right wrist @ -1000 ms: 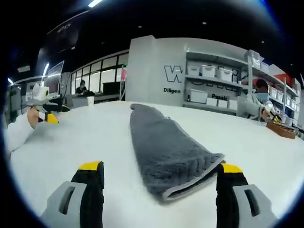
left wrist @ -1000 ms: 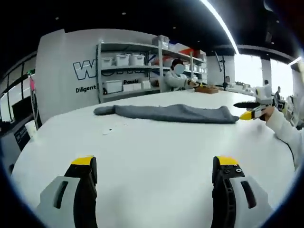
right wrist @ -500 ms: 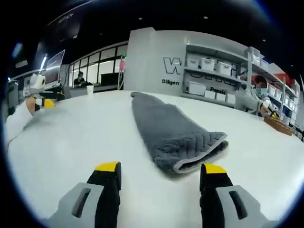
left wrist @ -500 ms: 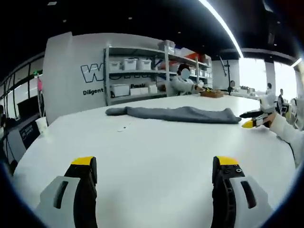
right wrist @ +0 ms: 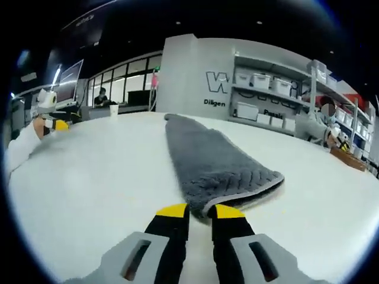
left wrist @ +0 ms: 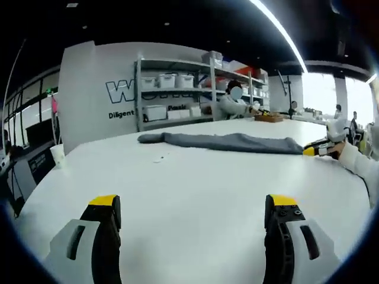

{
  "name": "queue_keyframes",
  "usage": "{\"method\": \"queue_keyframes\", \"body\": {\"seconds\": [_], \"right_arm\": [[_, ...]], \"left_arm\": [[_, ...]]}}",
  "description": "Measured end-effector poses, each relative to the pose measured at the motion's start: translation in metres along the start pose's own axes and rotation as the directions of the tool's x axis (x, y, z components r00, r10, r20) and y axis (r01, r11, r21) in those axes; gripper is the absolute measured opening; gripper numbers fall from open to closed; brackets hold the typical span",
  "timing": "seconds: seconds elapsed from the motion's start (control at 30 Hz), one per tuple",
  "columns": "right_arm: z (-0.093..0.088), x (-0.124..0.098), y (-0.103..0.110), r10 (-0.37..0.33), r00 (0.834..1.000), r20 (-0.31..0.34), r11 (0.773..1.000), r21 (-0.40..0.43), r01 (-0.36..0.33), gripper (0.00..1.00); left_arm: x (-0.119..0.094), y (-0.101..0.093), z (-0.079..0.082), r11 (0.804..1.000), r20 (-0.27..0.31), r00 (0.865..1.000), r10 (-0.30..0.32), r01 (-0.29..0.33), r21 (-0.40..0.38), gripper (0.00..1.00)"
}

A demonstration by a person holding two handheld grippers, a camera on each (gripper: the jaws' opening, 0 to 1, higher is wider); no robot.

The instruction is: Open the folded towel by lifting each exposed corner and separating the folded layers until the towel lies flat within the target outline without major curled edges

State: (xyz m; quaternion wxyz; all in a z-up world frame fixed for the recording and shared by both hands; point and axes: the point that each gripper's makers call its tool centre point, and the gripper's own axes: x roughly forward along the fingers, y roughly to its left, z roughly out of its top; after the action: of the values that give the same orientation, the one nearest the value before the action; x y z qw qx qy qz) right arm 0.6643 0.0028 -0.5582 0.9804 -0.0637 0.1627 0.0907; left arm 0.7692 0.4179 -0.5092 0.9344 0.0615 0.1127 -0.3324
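Note:
A grey folded towel (right wrist: 213, 163) lies as a long strip on the white table (right wrist: 89, 177), running away from my right gripper (right wrist: 200, 210). Its jaws have closed to a narrow gap with the towel's near pale-edged corner between the yellow tips. In the left gripper view the same towel (left wrist: 225, 142) stretches across the far side of the table, with the right gripper (left wrist: 312, 150) at its right end, held by a sleeved hand. My left gripper (left wrist: 192, 204) stands open low over bare table, far from the towel. It also shows far left as the left gripper (right wrist: 56, 125).
Shelves with white bins (left wrist: 172, 94) stand behind the table against a grey wall. A person (left wrist: 234, 103) sits at the far side by a brown tray (left wrist: 269, 118). A paper cup (left wrist: 57, 155) stands near the table's left edge.
My right gripper's jaws have closed from wide apart to a narrow gap at the towel's near corner. The left gripper stays open; its view has shifted slightly.

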Motion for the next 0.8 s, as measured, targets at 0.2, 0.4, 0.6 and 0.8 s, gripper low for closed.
{"method": "queue_keyframes", "body": {"seconds": [0.2, 0.4, 0.6, 0.8], "right_arm": [[0.003, -0.004, 0.005, 0.024, 0.999, 0.024, 0.999, 0.039, -0.025, 0.0], [0.004, -0.012, 0.019, 0.065, 0.997, 0.043, 0.995, 0.068, -0.068, 0.0], [0.003, -0.029, 0.051, 0.11, 0.992, 0.067, 0.994, 0.013, -0.111, 0.0], [0.003, -0.044, 0.084, 0.165, 0.983, 0.082, 0.984, -0.076, -0.159, 0.0]], "left_arm": [[0.002, 0.0, -0.002, 1.0, -0.006, 1.0, 0.001, -0.001, 0.004, 1.0], [0.002, 0.0, -0.002, 1.0, -0.008, 1.0, 0.001, -0.001, 0.005, 1.0], [0.002, 0.001, -0.002, 1.0, -0.008, 1.0, 0.001, -0.001, 0.002, 1.0], [0.002, 0.001, -0.001, 1.0, -0.004, 1.0, 0.0, 0.0, 0.003, 1.0]]}}
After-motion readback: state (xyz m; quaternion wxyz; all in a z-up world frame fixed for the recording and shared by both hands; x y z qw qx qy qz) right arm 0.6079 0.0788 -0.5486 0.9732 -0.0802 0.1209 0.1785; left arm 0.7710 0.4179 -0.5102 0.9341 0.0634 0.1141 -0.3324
